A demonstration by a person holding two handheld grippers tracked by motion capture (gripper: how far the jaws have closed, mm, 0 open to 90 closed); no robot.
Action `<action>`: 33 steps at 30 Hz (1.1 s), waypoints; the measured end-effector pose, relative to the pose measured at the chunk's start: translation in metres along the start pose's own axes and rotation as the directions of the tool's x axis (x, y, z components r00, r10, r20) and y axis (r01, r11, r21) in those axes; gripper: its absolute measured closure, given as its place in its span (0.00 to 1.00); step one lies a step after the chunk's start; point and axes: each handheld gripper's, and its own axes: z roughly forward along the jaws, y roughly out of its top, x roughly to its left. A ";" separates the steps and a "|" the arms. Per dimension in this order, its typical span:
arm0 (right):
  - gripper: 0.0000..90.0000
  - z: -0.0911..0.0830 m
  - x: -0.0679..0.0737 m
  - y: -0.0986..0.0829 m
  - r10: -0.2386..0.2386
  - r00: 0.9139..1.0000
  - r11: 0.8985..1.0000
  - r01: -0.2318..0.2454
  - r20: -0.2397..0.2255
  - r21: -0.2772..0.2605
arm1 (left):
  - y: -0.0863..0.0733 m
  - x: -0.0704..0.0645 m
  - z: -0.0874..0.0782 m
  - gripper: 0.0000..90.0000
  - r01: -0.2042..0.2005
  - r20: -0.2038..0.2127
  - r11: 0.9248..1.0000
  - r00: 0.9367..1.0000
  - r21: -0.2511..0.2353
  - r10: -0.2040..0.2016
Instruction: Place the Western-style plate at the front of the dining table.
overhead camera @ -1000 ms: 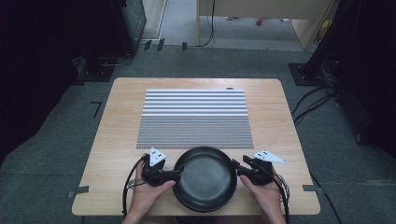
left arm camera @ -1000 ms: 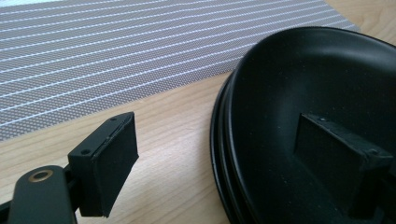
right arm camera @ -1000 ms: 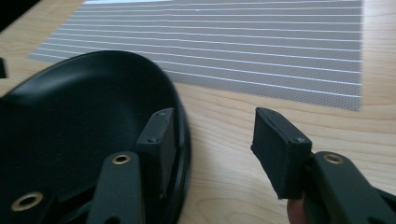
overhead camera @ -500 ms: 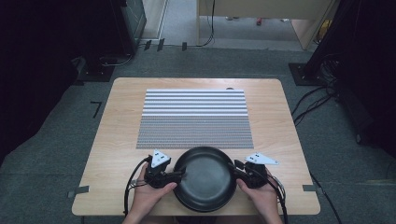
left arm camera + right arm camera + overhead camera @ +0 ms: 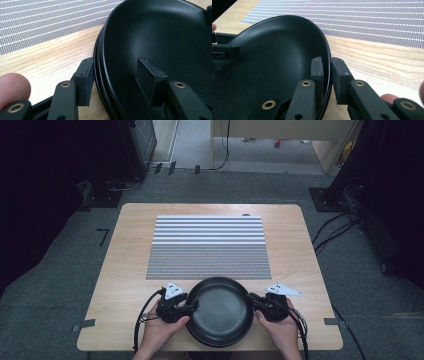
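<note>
- Black pan (image 5: 219, 311) sits just below the striped mat (image 5: 209, 247) on the desk (image 5: 125, 270).
- My left claw (image 5: 117, 77) straddles its rim, gapped (not clamped).
- My right claw (image 5: 327, 75) pinches the opposite rim.

We find no readable text, label, brand, number or sign anywhere: not on any object, not on any surface.

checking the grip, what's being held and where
The round black plate is held by its rim: right tool clamps the right edge; left tool straddles the left edge.
</note>
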 end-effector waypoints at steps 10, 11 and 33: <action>0.94 -0.006 0.003 0.002 0.010 0.999 1.000 -0.010 0.030 -0.007 | 0.000 0.002 -0.002 0.59 0.010 0.008 1.000 1.000 0.003 -0.010; 0.95 -0.007 0.004 0.003 0.018 0.999 1.000 -0.018 0.033 0.001 | 0.000 0.002 -0.002 0.59 0.010 0.009 1.000 1.000 0.004 -0.010; 0.96 -0.015 -0.007 0.011 0.118 0.992 0.986 -0.111 -0.046 0.127 | -0.001 0.008 -0.005 0.57 0.013 0.058 0.999 0.998 0.038 -0.016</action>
